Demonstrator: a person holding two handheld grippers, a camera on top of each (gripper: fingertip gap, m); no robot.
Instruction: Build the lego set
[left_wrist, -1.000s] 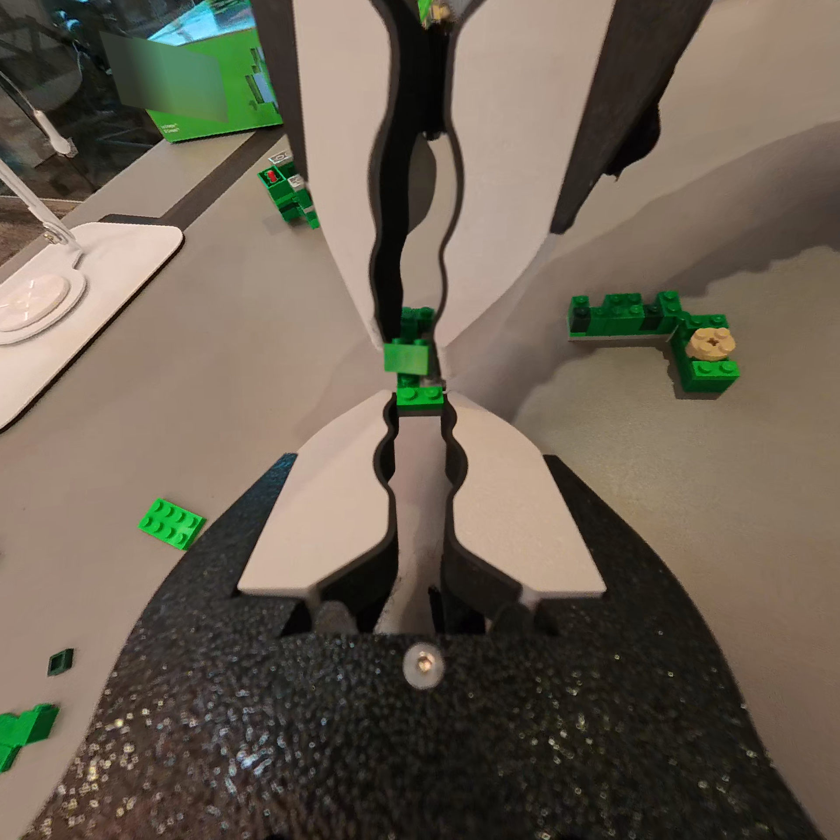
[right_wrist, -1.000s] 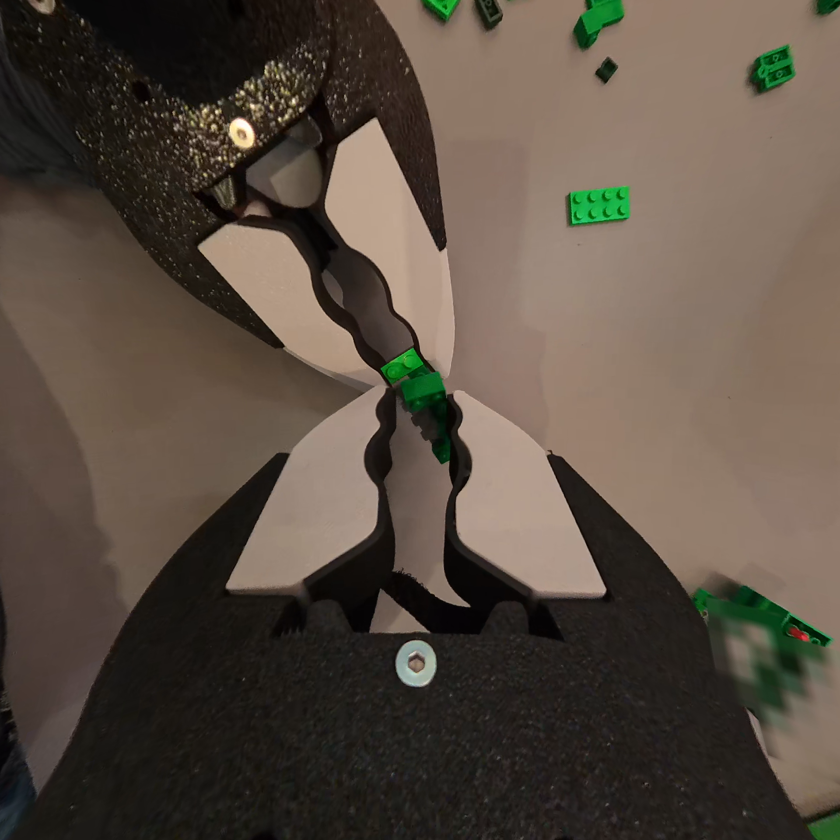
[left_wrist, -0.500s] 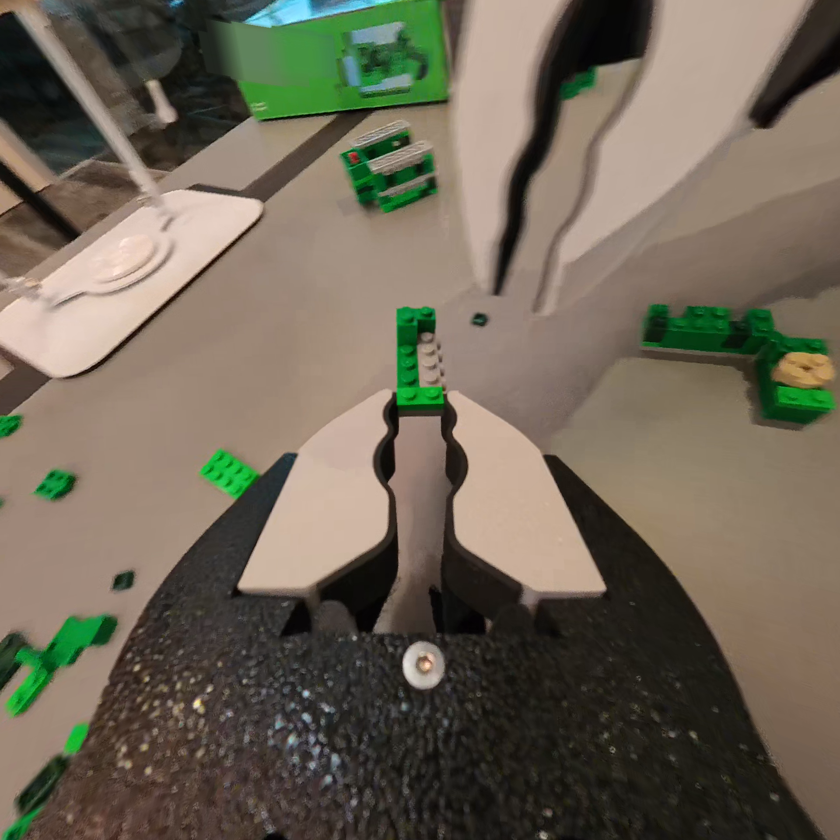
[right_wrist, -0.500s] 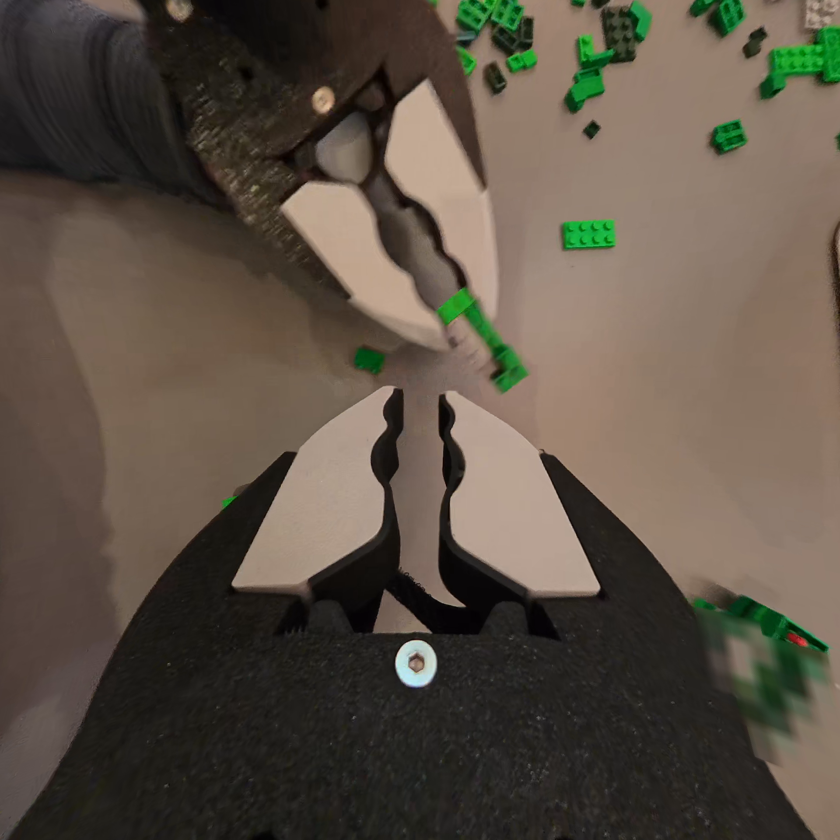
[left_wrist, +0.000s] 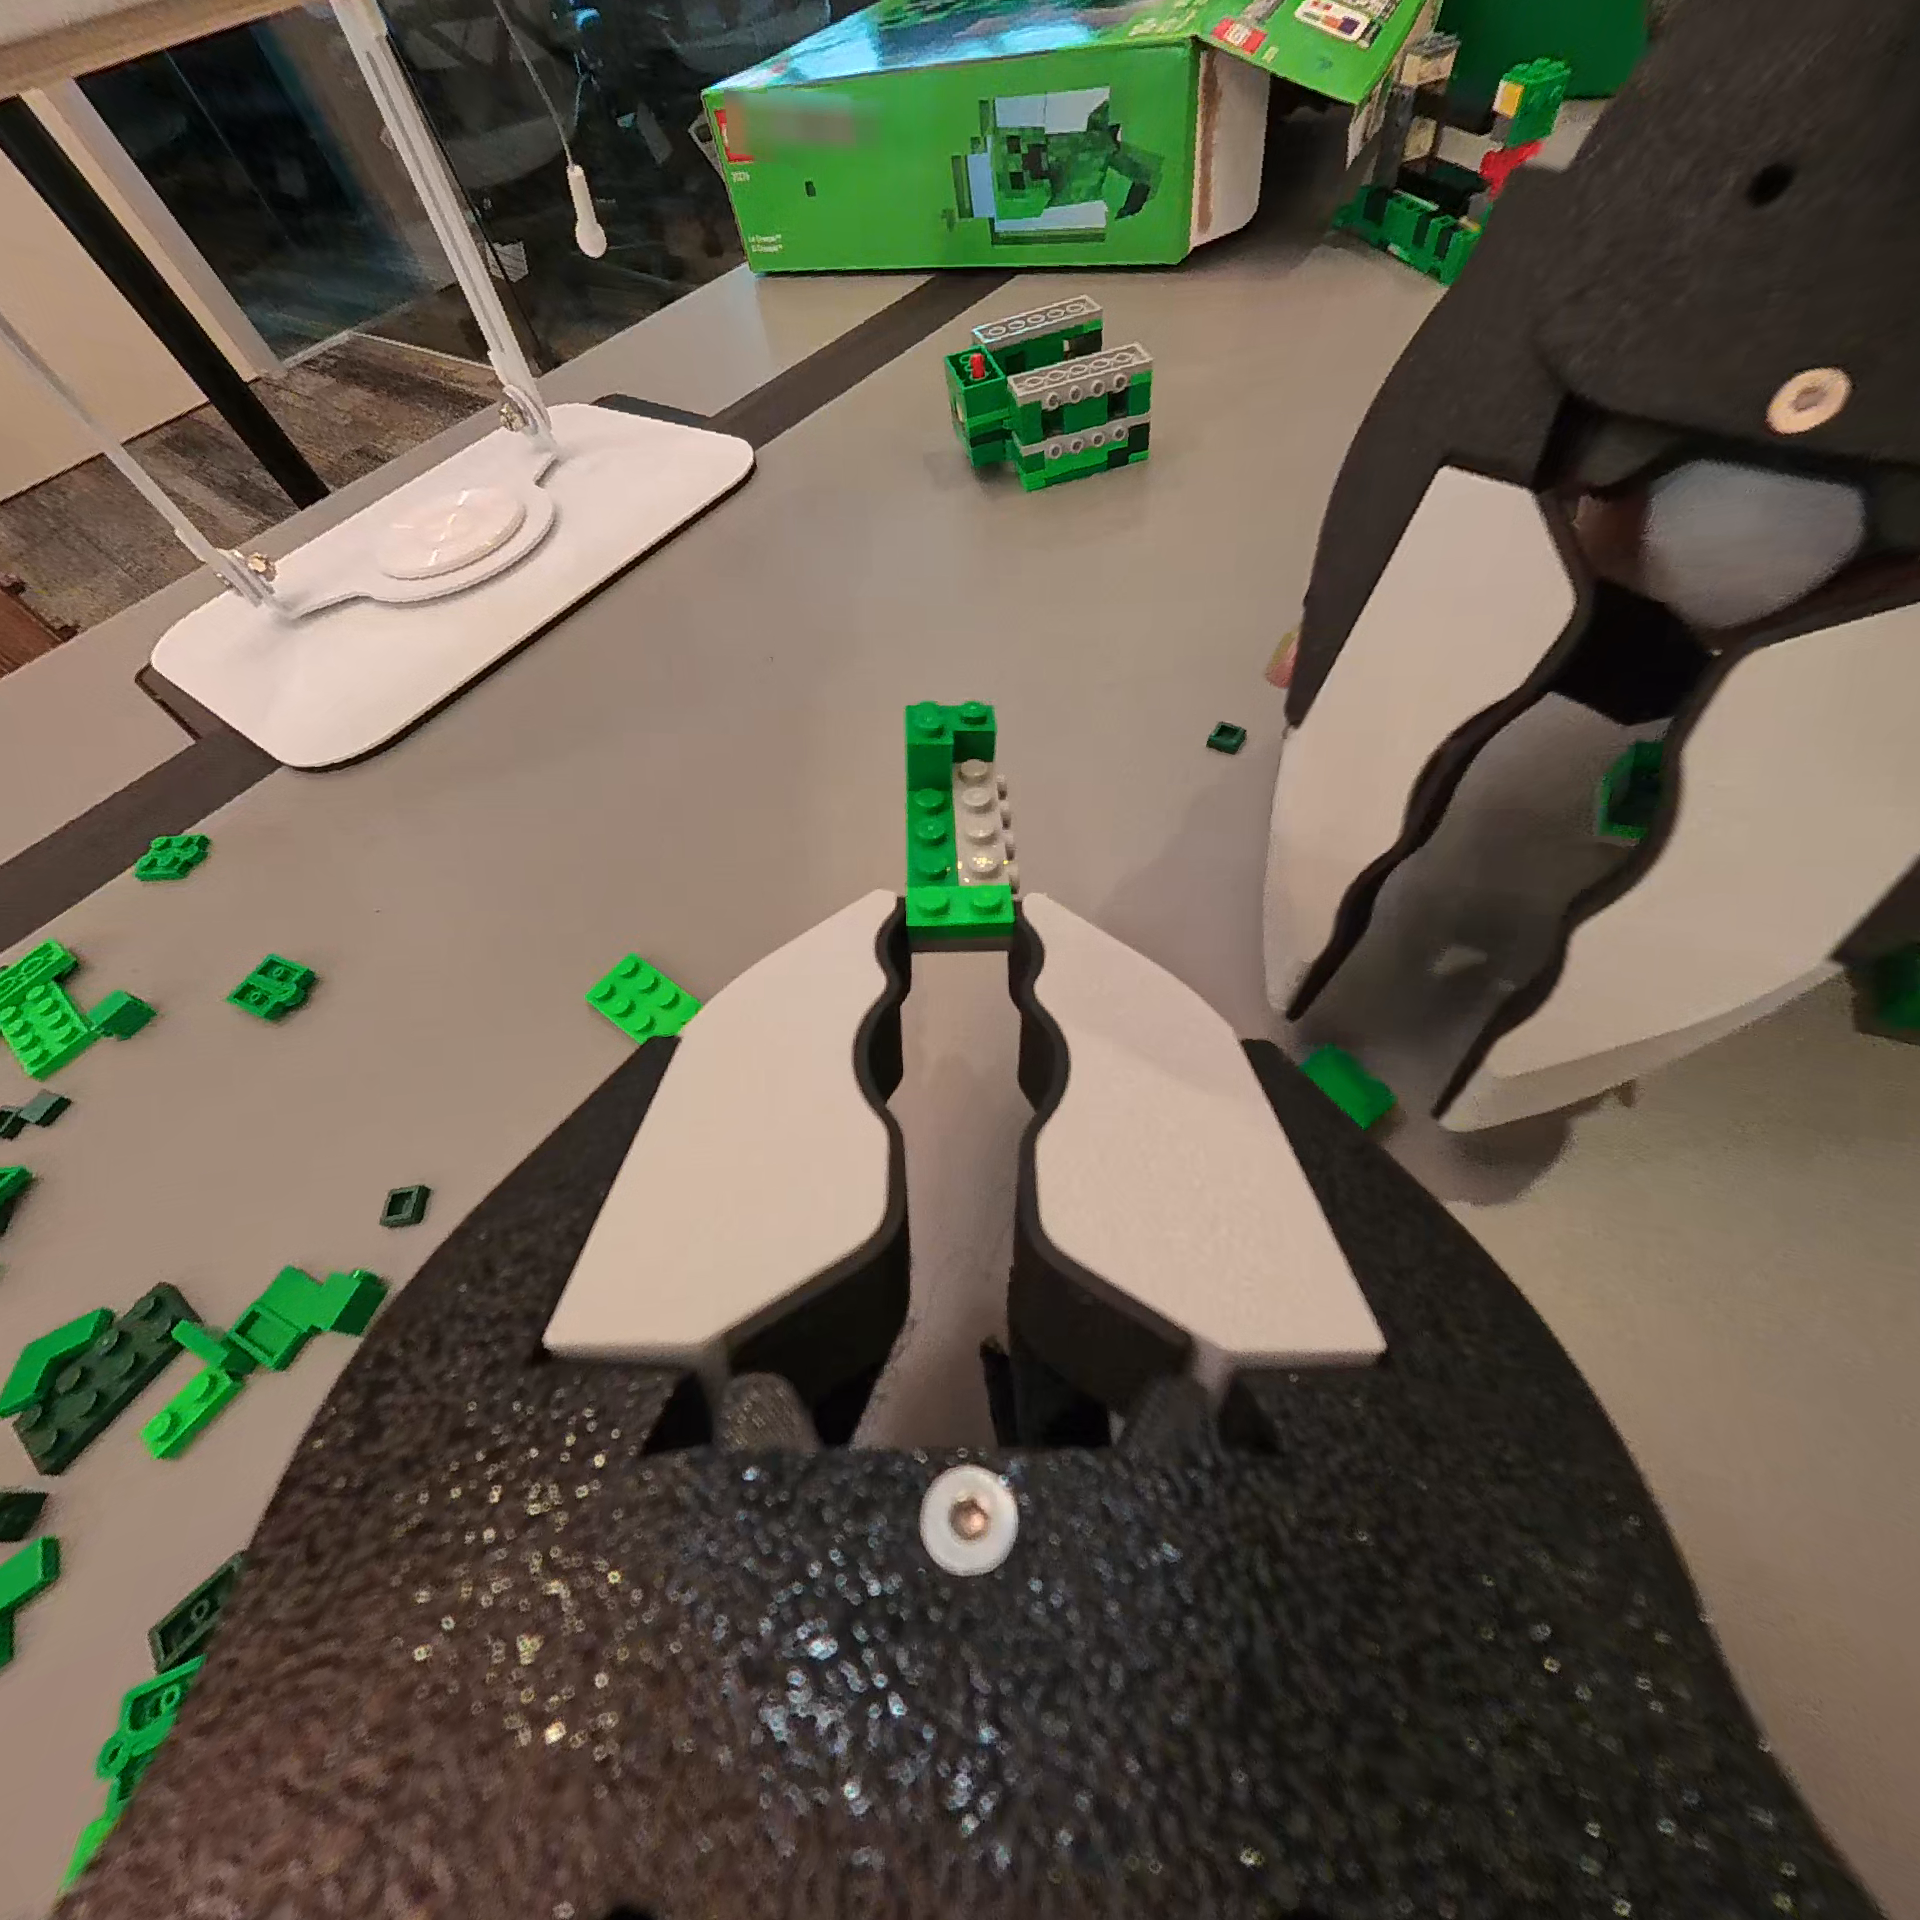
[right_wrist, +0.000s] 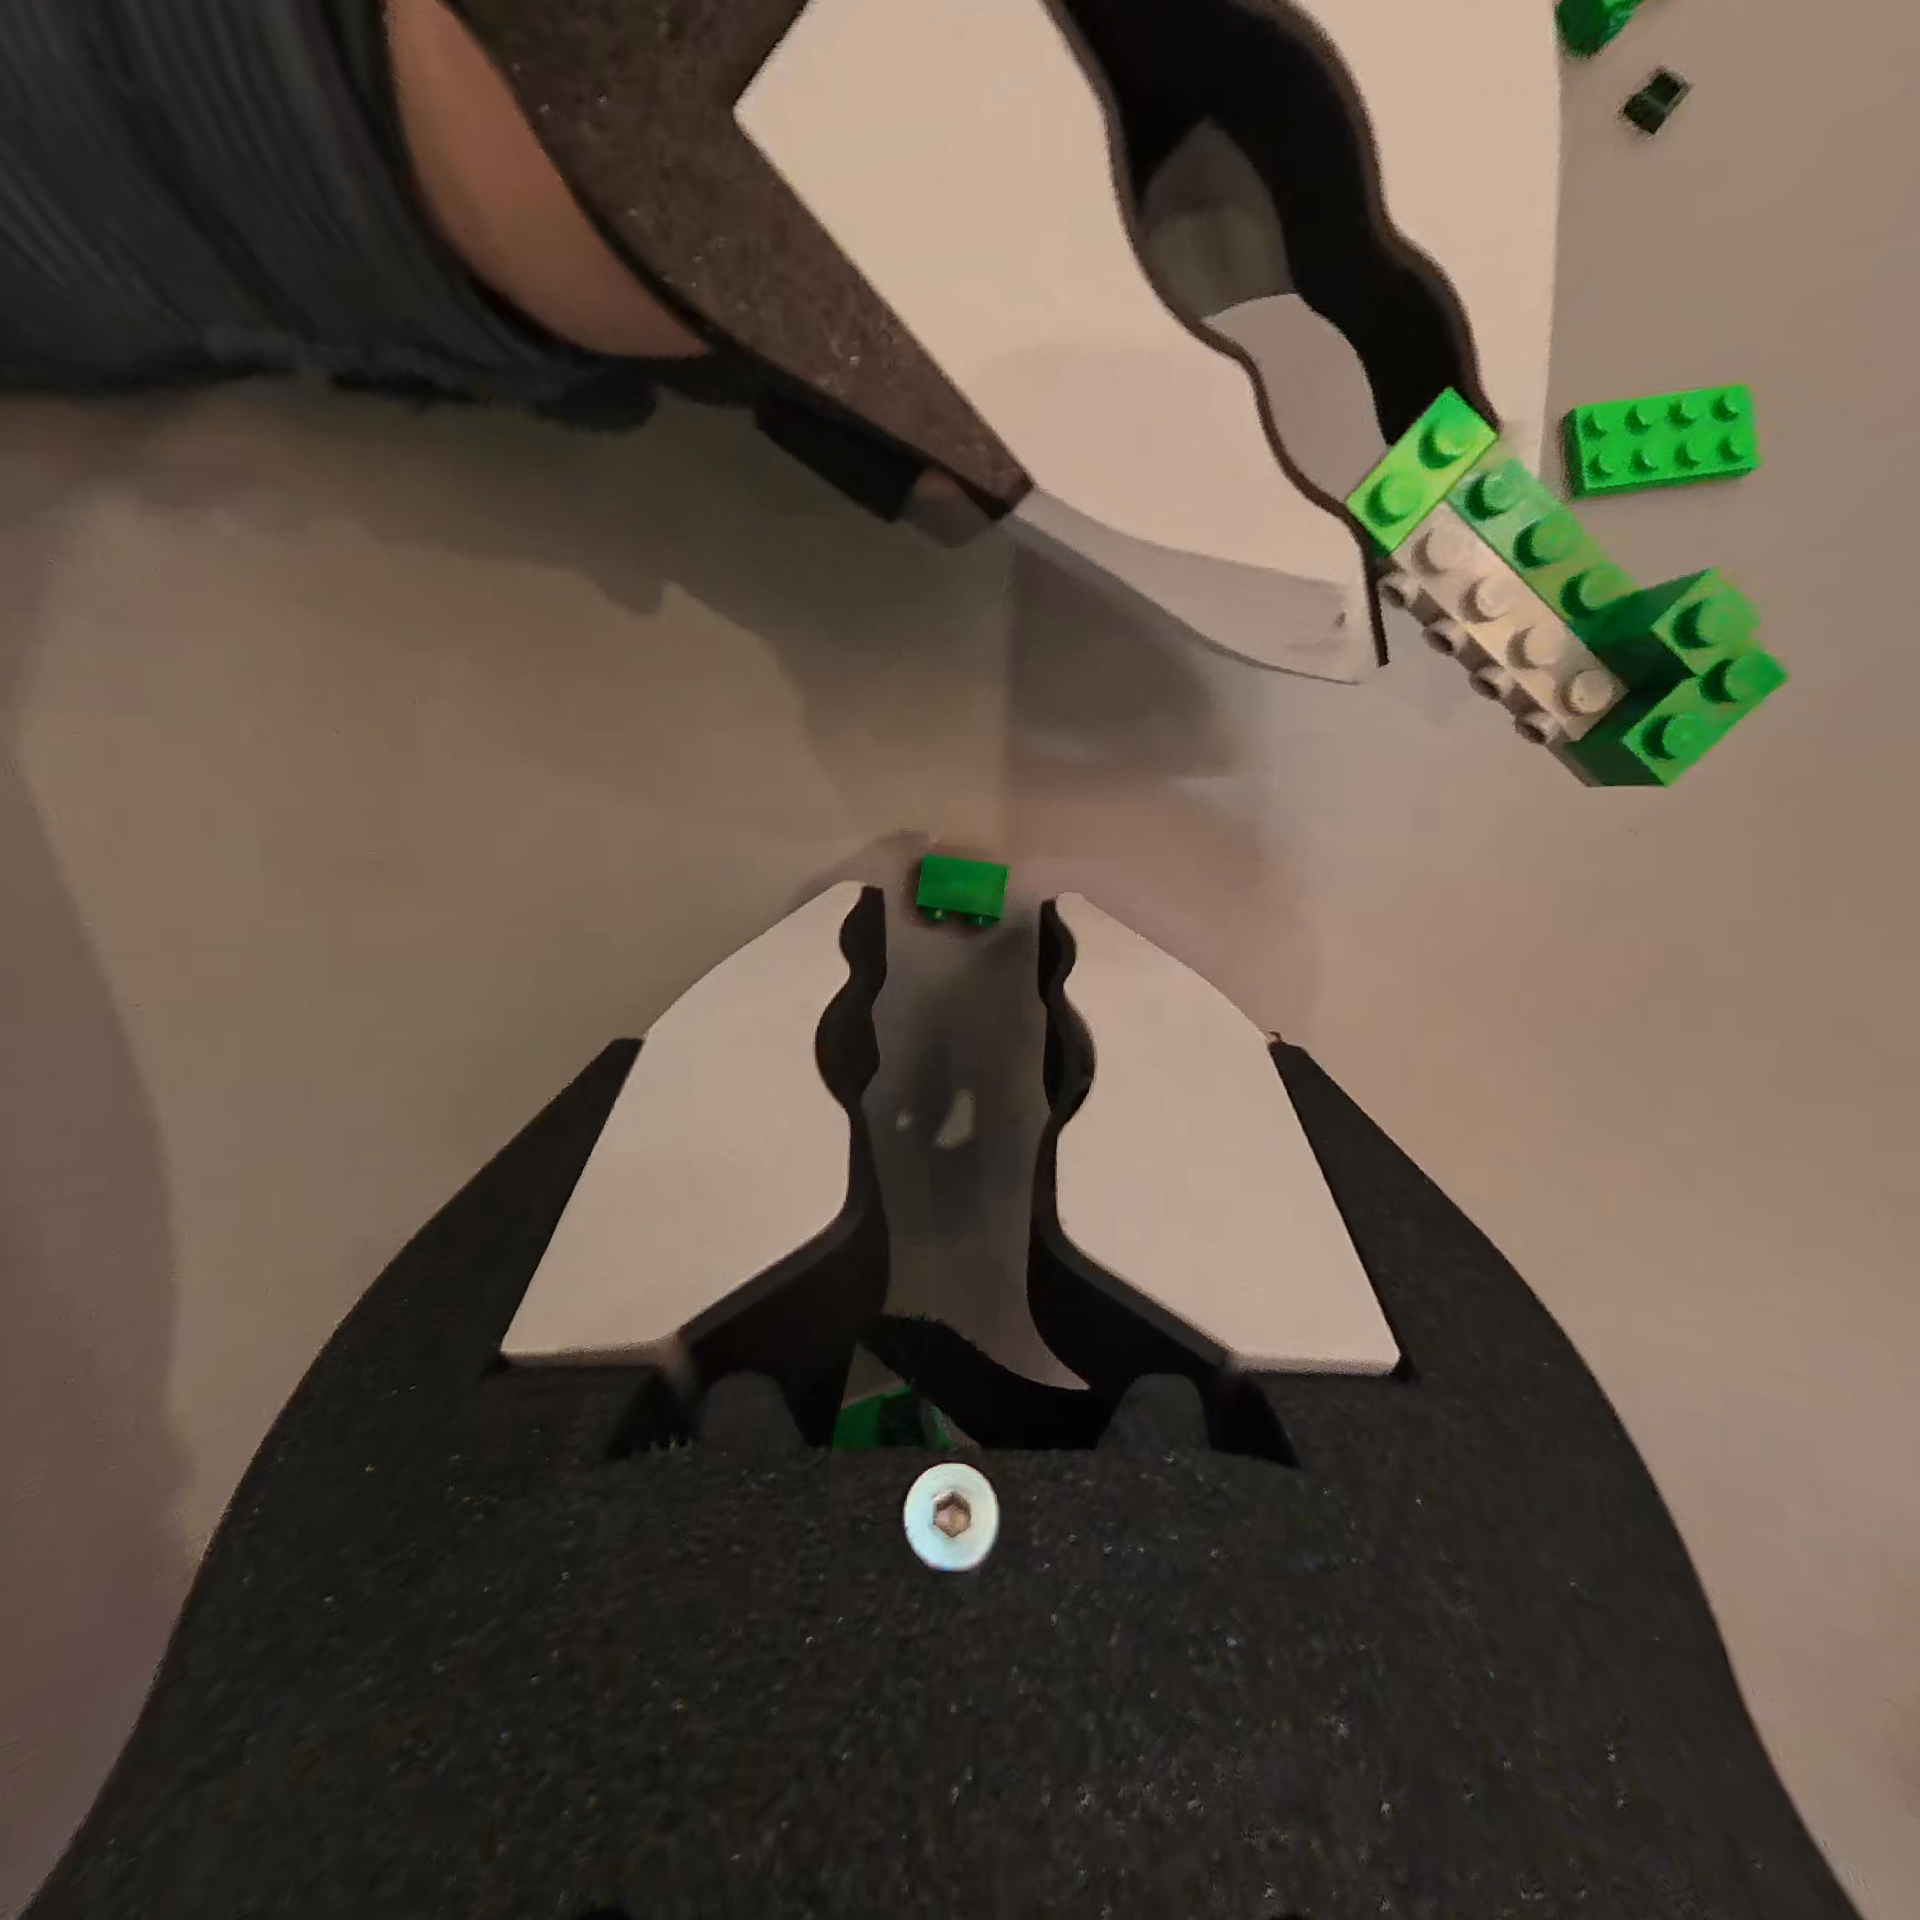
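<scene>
Loads of loose green pieces (left_wrist: 94, 1340) are scattered on the far left of the grey surface (left_wrist: 623, 727), next to a white lamp base (left_wrist: 447, 582). Further right there's a flat green plate (left_wrist: 642, 995) just beside the left gripper (left_wrist: 958, 914), whose fingers (left_wrist: 769, 1122) are clamped on the near end of the green and grey assembly (left_wrist: 956, 821). It sticks straight out ahead of them, up off the surface as far as I can judge. Behind it sits a chunky finished block (left_wrist: 1049, 416) and the green box (left_wrist: 977, 177).

Over on the right, the right gripper (right_wrist: 958, 904) is spread open with nothing in it, hovering over a small green brick (right_wrist: 961, 889) that's lying on its side on the surface. In the left wrist view that brick (left_wrist: 1347, 1083) is right below the tips.

What could go wrong: the brick is tipped over, so if the fingers close on it unevenly it'll probably squirt out or end up gripped at an awkward angle for pressing on. Also the assembly is only held by one end, so pushing a piece onto the far end could lever it out of the grip or pop the grey part off.

Hard to tell: the right gripper is motion-blurred, there's something green deep behind its fingers I can't identify, and the model at the top right is cut off by the gripper body.
</scene>
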